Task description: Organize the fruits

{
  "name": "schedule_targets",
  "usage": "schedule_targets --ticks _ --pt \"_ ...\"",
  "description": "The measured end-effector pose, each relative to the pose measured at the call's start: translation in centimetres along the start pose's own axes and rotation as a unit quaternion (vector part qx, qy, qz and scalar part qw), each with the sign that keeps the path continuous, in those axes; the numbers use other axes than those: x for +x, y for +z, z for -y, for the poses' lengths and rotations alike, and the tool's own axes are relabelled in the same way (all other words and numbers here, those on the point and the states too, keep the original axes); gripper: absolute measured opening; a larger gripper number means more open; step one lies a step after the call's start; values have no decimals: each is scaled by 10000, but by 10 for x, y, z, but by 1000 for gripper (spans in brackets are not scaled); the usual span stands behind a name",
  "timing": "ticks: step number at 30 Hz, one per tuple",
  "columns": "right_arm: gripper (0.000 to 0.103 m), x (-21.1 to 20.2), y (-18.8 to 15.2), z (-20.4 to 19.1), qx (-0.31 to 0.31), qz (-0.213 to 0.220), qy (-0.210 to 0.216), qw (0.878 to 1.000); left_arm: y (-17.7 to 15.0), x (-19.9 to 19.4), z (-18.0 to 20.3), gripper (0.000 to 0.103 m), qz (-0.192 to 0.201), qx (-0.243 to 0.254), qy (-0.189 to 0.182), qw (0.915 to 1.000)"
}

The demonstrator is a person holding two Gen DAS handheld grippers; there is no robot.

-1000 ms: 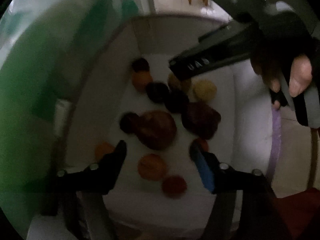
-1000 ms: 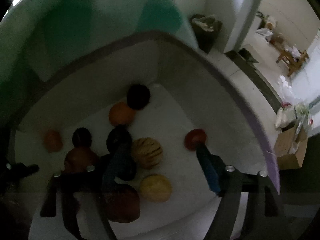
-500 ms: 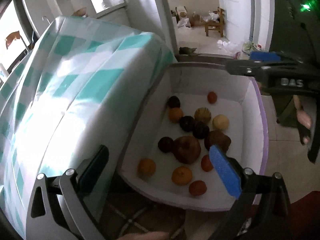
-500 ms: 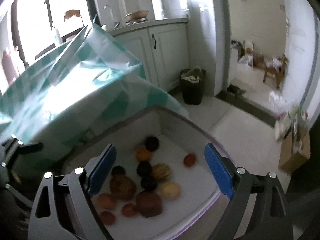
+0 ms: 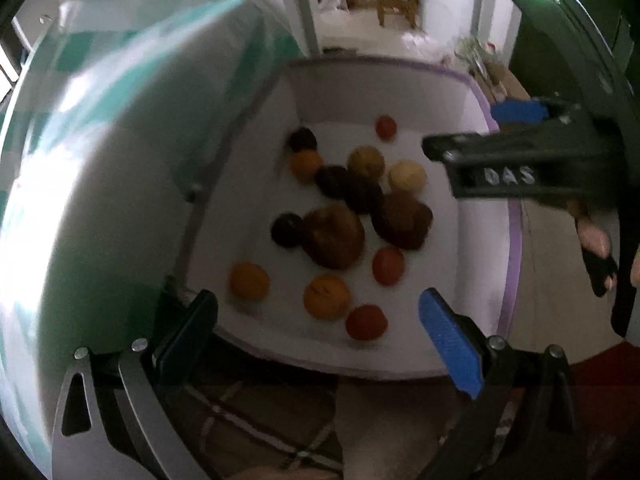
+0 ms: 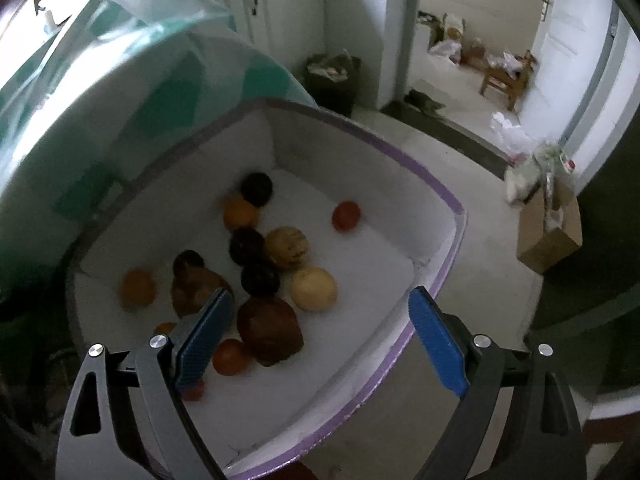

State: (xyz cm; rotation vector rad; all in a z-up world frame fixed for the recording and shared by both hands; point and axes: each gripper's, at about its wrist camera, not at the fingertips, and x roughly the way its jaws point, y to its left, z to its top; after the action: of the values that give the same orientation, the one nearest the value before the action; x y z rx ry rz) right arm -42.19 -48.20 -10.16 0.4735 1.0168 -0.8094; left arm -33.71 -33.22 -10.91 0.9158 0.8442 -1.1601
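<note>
left wrist view: the left gripper (image 5: pixel 320 340) has its jaws wide, nothing between them, above the near edge of a white box (image 5: pixel 404 88) with a purple rim. the box's long axis runs away from the camera, its far end toward a doorway. the fruits (image 5: pixel 336 236) lie loose on the box floor: a big brown one in the middle, dark round ones beside it, oranges (image 5: pixel 250 282) toward the near end, a lone red one (image 5: pixel 386 128) at the far end. a table under a green-checked cloth (image 5: pixel 120 160) touches the box's left wall. only this view shows the right gripper (image 5: pixel 516 136) from outside, reaching in from the right over the box's right rim, with a gloved hand (image 5: pixel 596 240) on it and a green light top right. right wrist view: the right gripper's jaws stand wide and empty over the box's near corner. here the box runs diagonally, and the red fruit sits apart near its far wall. only this view shows a pale yellow fruit (image 6: pixel 313 289) clearly, a bin (image 6: pixel 332 80) by white cabinets, and a carton (image 6: pixel 550 232) on the floor. the left gripper is out of sight here.
</note>
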Motion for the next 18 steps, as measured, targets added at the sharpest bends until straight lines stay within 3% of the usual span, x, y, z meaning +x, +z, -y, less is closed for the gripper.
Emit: schedule_targets --ticks 5,18 --pt "87 18 -4 -7 -155 -280 -121 9994 -2 16 1 101 -279 -56 -166 9995" --pt "87 24 -5 -9 -179 -380 -37 9991 -2 16 -1 101 -357 -94 -176 9992"
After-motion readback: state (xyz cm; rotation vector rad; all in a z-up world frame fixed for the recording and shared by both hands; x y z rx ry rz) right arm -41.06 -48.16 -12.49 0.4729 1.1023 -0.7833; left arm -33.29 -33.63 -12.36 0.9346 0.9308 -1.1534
